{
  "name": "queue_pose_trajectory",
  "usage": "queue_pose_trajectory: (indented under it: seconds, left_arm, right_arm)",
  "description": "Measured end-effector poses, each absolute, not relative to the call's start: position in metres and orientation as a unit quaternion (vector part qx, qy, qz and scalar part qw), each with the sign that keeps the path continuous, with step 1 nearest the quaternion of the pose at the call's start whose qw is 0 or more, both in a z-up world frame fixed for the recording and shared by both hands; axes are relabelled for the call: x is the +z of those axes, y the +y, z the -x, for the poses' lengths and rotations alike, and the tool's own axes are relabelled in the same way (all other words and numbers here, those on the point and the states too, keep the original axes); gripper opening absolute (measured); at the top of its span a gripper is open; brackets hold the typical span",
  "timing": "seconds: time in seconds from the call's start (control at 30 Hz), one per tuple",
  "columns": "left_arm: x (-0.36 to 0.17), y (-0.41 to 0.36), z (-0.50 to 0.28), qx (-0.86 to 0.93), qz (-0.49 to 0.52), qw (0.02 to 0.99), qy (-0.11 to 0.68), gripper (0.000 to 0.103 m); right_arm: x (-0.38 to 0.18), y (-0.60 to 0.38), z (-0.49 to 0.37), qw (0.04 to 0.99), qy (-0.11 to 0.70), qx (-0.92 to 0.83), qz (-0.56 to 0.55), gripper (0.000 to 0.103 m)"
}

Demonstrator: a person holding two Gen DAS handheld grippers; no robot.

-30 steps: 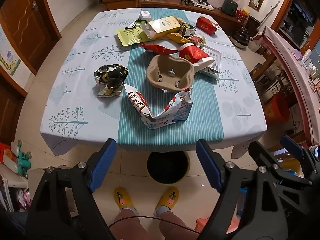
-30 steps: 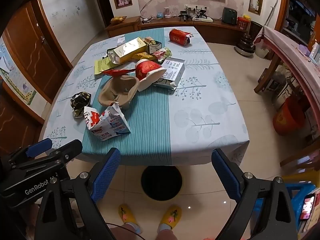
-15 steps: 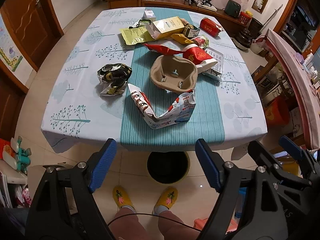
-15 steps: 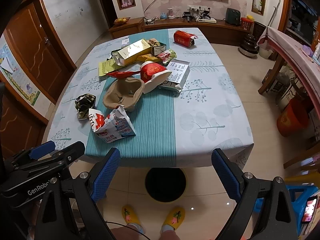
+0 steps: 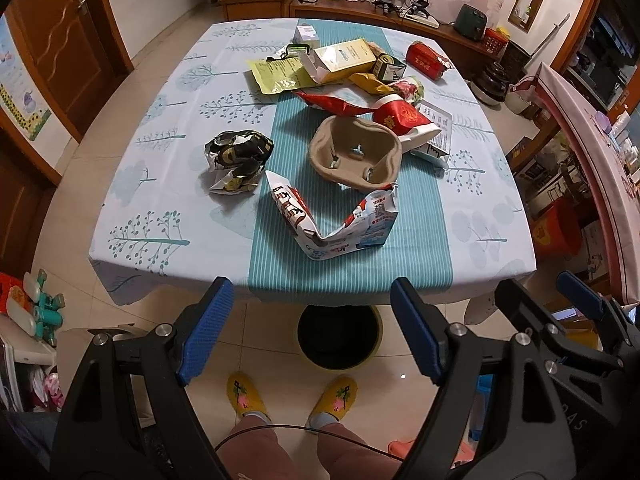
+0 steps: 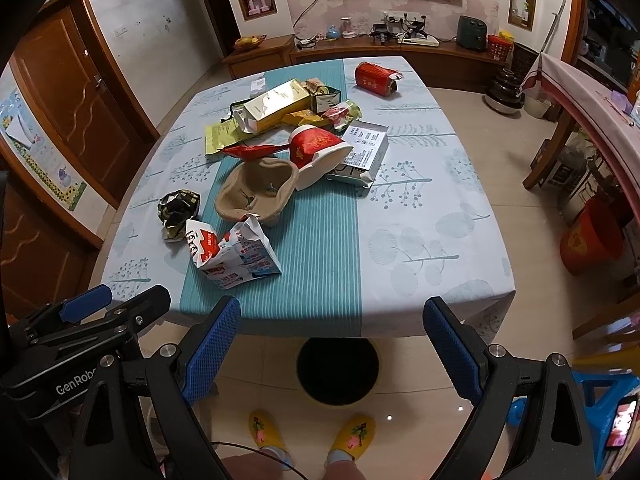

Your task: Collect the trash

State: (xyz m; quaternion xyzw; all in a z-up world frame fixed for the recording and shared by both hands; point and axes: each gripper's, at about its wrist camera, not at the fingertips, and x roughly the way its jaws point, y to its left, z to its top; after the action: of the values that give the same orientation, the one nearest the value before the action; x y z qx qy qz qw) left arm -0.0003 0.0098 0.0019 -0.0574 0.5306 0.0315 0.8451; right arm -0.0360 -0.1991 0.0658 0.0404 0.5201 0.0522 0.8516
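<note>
Trash lies scattered on a table (image 5: 140, 216) (image 6: 440, 240) with a pale tree-print cloth and teal runner. Nearest is a torn red-and-white carton (image 5: 332, 220) (image 6: 230, 254). Behind it sit a brown pulp cup tray (image 5: 354, 152) (image 6: 256, 192), a crumpled black-and-gold wrapper (image 5: 236, 158) (image 6: 178, 212), a red paper cup (image 5: 404, 118) (image 6: 318, 150), a yellow box (image 5: 346, 58) (image 6: 278, 106) and a red can (image 5: 424, 60) (image 6: 374, 76). My left gripper (image 5: 312, 300) and right gripper (image 6: 332, 320) hang open before the table's near edge, holding nothing.
A black round bin (image 5: 338, 338) (image 6: 338, 372) stands on the tiled floor under the table's front edge. A person's yellow slippers (image 5: 244, 394) are just behind it. A red bucket (image 6: 592, 236) stands right, a blue stool (image 6: 608, 400) at lower right, wooden doors left.
Both grippers have tilted up slightly, so the table sits lower and closer in both views. Both stay open and nothing on the table has moved.
</note>
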Motion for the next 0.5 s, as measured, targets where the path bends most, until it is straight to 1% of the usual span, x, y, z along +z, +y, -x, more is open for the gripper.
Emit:
queue_pose_trajectory:
  seconds: [0.5]
  left_arm:
    - [0.0066, 0.0181, 0.0068, 0.042, 0.068, 0.844, 0.53, 0.078]
  right_arm:
    - [0.071, -0.1921, 0.0375, 0.854, 0.516, 0.058, -0.03, 0.094]
